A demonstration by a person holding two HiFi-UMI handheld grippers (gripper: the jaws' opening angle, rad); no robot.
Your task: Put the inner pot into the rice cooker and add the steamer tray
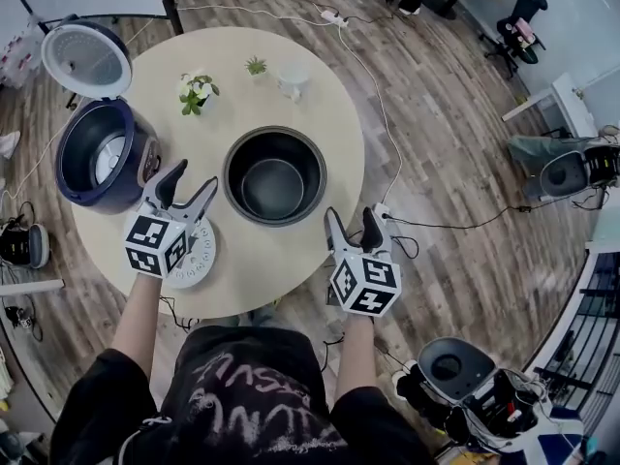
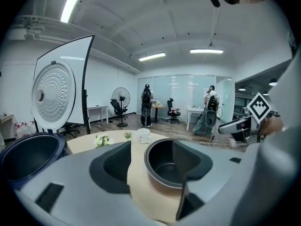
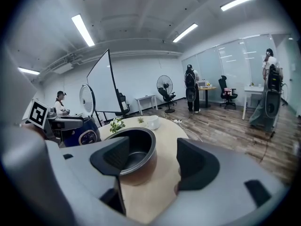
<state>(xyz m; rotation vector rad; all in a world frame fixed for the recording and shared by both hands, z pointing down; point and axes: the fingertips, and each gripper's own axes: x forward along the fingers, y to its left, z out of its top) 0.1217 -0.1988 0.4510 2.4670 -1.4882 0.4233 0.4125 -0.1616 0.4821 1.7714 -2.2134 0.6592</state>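
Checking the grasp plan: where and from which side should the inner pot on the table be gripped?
Probably the rim, left gripper and right gripper on opposite sides, from the near edge: the inner pot stands upright, open, too wide to span.

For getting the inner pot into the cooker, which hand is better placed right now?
Left, marginally. The left tool, jaws open, sits between the inner pot and the open rice cooker, so its carry is probably shorter. The right tool, also open, flanks the pot's far side.
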